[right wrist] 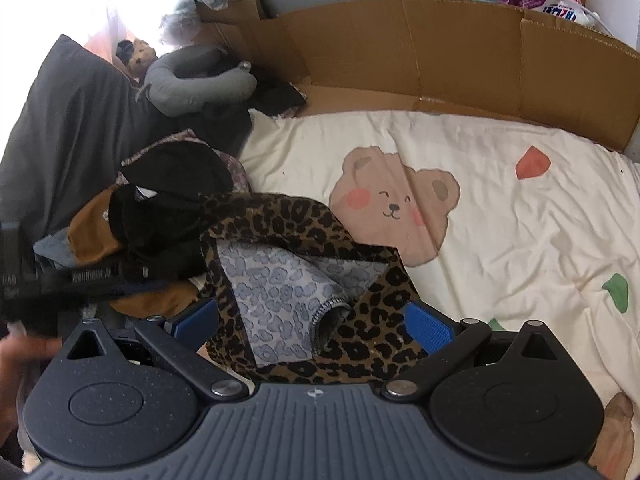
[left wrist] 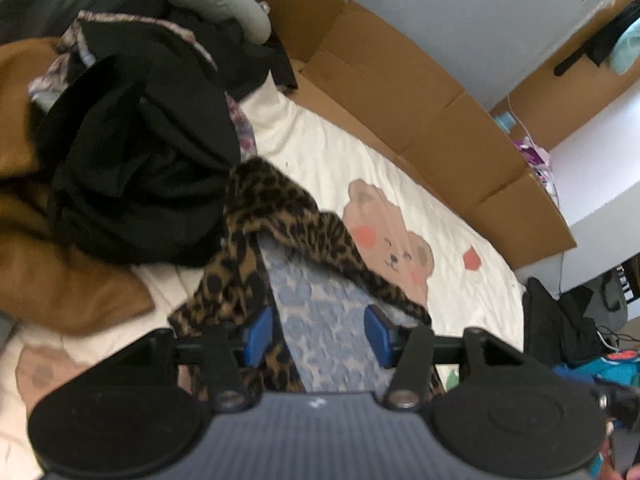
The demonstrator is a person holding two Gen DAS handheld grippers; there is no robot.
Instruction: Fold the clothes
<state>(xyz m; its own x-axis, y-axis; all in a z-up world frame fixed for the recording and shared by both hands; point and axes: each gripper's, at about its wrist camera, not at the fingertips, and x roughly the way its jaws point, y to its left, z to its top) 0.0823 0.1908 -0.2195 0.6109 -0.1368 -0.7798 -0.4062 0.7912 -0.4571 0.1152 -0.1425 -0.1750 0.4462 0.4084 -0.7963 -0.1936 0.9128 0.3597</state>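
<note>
Apparently mid-fold, the leopard-print garment (right wrist: pixel 280 216) lies half turned over near the bed's (right wrist: pixel 520 240) near edge, its pale blue-grey lining up. Both the left gripper (left wrist: pixel 320 330) and right gripper (right wrist: pixel 316 316) hover with jaws apart, clamping nothing; a pile of dark clothes (left wrist: pixel 136 168) waits beside it.

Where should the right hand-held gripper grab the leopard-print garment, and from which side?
Grip the leopard-print garment at its flat outer edge nearest the right hand-held gripper, coming from above with open jaws. That edge lies flat on the bedsheet, clear of the black clothes pile.
</note>
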